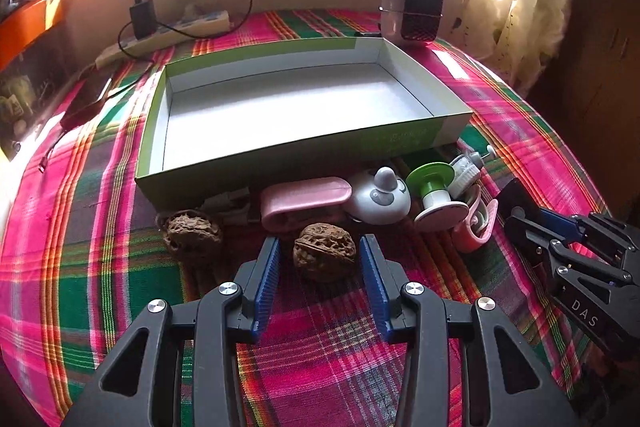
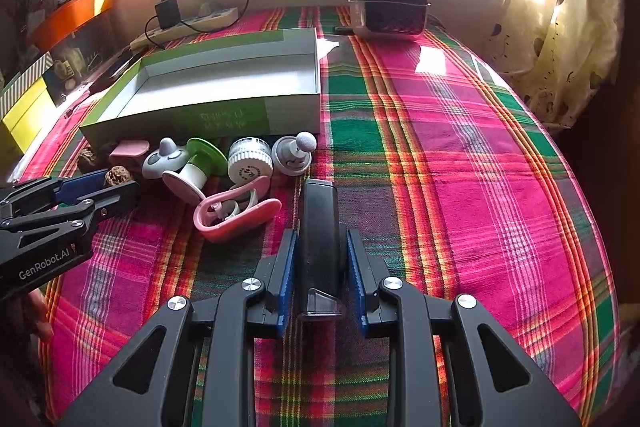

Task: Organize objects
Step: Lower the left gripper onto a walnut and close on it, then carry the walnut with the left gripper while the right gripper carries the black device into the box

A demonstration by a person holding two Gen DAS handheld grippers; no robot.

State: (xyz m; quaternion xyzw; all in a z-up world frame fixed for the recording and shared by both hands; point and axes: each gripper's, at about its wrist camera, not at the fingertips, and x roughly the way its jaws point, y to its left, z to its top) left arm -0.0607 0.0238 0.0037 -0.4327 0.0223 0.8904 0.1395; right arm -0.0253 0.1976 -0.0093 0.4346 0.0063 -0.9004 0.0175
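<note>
On the plaid-covered bed, my left claw (image 1: 320, 259) stands released astride a walnut (image 1: 324, 251), box (image 1: 304, 155) straight ahead; right claw (image 2: 321, 247) grasping a dark bar (image 2: 318, 227).

The left gripper (image 1: 320, 259) is held low with its blue-padded fingers (image 1: 267, 279) spread apart. The right gripper (image 2: 320, 267) is held low too, fingers (image 2: 286, 267) nearly closed, pointing forward.
</note>
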